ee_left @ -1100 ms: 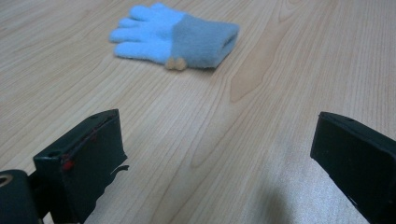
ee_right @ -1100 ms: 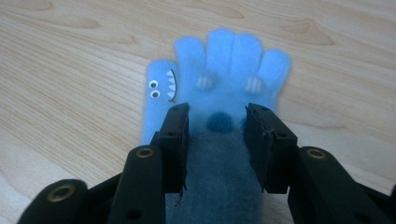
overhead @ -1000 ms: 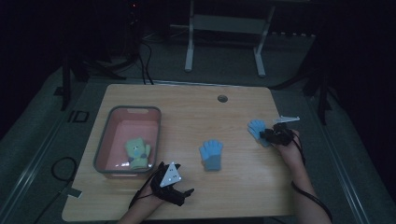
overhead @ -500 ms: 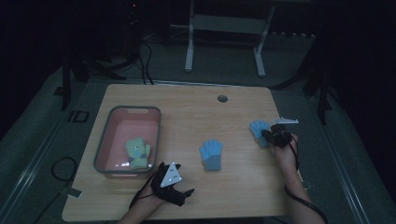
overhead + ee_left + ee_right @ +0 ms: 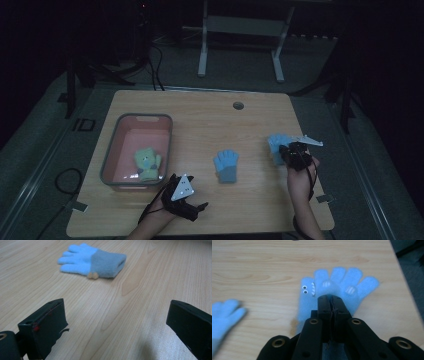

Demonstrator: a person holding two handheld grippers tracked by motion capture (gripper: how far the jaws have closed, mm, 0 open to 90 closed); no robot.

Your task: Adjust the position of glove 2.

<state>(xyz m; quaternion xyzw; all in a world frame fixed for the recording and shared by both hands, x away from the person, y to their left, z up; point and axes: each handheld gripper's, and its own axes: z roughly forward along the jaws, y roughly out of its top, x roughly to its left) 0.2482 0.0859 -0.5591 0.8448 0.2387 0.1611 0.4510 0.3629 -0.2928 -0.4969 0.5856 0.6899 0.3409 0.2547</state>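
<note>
The right claw [image 5: 333,300] had just closed on the soft light-blue knitted glove with a toothy face [image 5: 337,287], lifting it at the right of the smooth wooden tabletop [image 5: 210,120]; a carry looked likely. The left claw [image 5: 115,322] stood wide, empty.

left gripper [image 5: 200,206]: held low near the table's near edge by the left hand [image 5: 167,207], jaws spread wide apart, nothing between them | right gripper [image 5: 333,301]: jaws just closed, pressed together on the blue glove [image 5: 337,287], held by the right hand [image 5: 300,175], forearm entering from below
</note>
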